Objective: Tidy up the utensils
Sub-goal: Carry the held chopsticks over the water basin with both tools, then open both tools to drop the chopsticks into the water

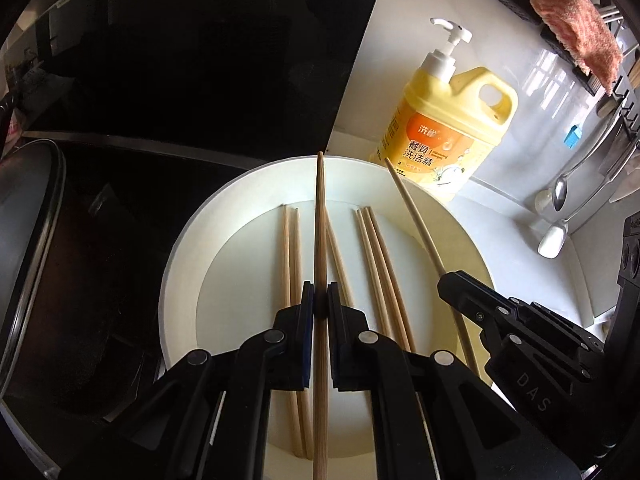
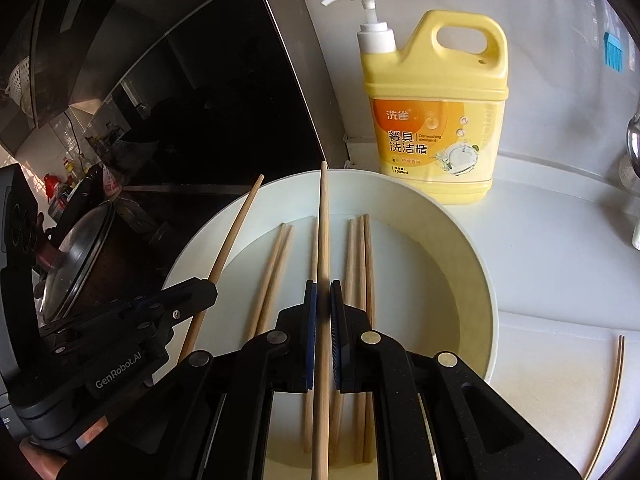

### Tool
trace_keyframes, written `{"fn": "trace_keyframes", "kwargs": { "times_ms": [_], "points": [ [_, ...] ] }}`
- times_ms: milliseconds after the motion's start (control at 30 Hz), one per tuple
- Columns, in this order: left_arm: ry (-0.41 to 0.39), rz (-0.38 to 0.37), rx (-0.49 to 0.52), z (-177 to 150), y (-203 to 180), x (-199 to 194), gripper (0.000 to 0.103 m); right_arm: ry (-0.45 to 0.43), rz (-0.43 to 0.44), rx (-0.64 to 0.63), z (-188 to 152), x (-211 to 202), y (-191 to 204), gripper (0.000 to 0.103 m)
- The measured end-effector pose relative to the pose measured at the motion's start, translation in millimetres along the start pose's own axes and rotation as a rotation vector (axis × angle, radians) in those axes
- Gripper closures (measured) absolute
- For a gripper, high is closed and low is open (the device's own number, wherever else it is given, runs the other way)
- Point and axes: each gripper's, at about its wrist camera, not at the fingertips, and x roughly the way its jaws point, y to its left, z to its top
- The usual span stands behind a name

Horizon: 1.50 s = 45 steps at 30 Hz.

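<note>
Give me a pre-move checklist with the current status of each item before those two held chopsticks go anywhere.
1. Left gripper shut on a chopstick: ok.
2. Right gripper shut on its chopstick: ok.
3. Held chopsticks apart from each other: ok.
4. Held sticks clear of the loose chopsticks in the bowl: cannot tell.
5. Detergent bottle upright behind the bowl, out of the grippers' way: ok.
6. Drop-off spot beside the pair on the counter: cannot tell.
</note>
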Motion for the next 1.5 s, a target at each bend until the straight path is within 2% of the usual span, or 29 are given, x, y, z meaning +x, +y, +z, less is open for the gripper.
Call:
{"fn": "trace_keyframes", "kwargs": {
  "times_ms": [500,833,1100,1133,1267,1400,1500],
  "points": [
    [0.115,-0.009,0.036,1,8,52,0.096,0.149,-0.062,0.069,0,55,-8,0.096],
    [0.18,0.0,0.022,-1,12,75,0.095,0.225,-0.079,0.066,-2,68,-8,0.096],
    [0.183,0.013,0.016,-2,13,74,0.095,0.251,-0.098,0.05,-1,74,-6,0.096],
    [0.182,0.018,0.014,-2,13,74,0.091,0.25,-0.104,0.051,-1,73,-7,0.095],
    [0.158,0.042,0.0,-2,20,66,0.061,0.235,-0.116,0.07,-2,67,-12,0.089],
    [0.14,0.05,0.005,-3,20,58,0.059,0.213,-0.115,0.079,-2,60,-15,0.088],
    [0.13,0.06,0.011,-3,17,53,0.054,0.197,-0.115,0.079,-3,53,-14,0.087]
  ]
}}
